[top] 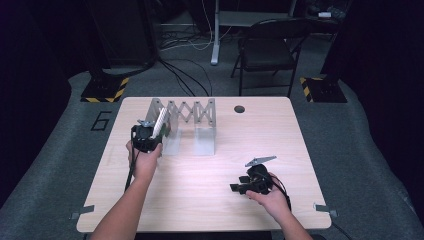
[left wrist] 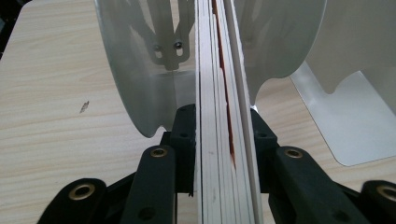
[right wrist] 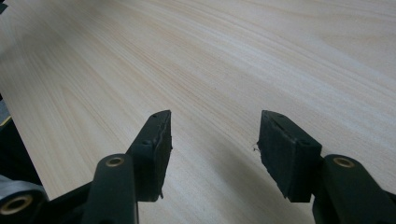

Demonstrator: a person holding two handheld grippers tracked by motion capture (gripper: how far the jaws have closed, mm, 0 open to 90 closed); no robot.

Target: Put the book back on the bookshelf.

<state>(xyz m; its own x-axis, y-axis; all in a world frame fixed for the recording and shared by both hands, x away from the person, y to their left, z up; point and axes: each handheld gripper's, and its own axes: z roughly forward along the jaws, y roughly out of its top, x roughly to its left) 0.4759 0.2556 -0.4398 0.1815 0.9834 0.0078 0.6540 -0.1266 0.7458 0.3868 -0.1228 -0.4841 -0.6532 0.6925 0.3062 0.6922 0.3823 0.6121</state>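
One thing held: thin white book (left wrist: 224,116), left gripper (top: 146,137) fingers clamped on it, spine-down at the rack's (top: 200,117) 9 o'clock slot
Handling: light, stiff-ish, slippery covers; grip low
Right gripper (right wrist: 212,147): fingers apart, empty, over counter (top: 210,185)

Place: recording lab.
Evidence: pale wooden table (top: 200,190) on grey carpet, black curtains, hazard-striped stand bases (top: 105,90), loose floor cables (top: 187,75), black folding chair (top: 267,50).
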